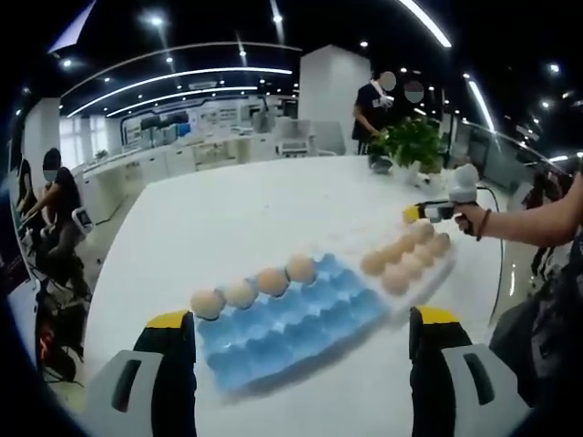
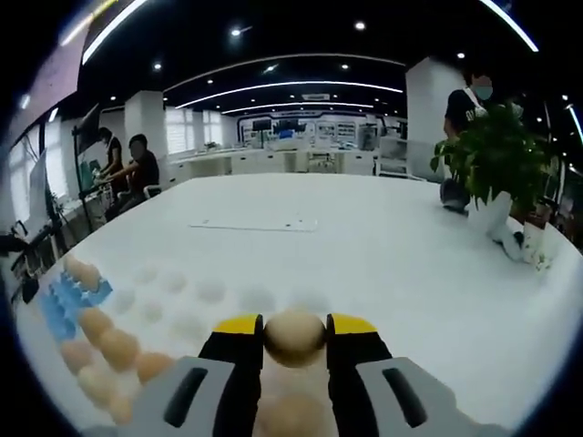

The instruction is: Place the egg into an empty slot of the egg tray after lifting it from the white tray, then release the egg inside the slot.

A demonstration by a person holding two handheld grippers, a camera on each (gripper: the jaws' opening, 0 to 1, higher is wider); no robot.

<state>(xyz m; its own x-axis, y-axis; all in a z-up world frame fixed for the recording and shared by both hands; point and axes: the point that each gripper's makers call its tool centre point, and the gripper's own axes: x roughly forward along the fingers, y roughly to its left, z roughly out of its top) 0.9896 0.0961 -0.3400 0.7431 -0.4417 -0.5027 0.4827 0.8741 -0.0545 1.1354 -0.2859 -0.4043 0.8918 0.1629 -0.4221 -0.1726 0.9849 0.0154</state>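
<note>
The egg [image 2: 294, 337] sits pinched between the yellow tips of my right gripper [image 2: 294, 330], closed on it from both sides, just above the white tray [image 2: 209, 296] with its hollow cups; more eggs [image 2: 105, 346] lie in that tray to my left, beside the blue egg tray [image 2: 64, 300]; my left gripper [image 1: 305, 328] stands wide open and empty near the blue egg tray's edge, where four eggs [image 1: 255, 287] fill the far row; a potted plant [image 2: 496, 168] stands well apart on the table [image 2: 364, 237].
</note>
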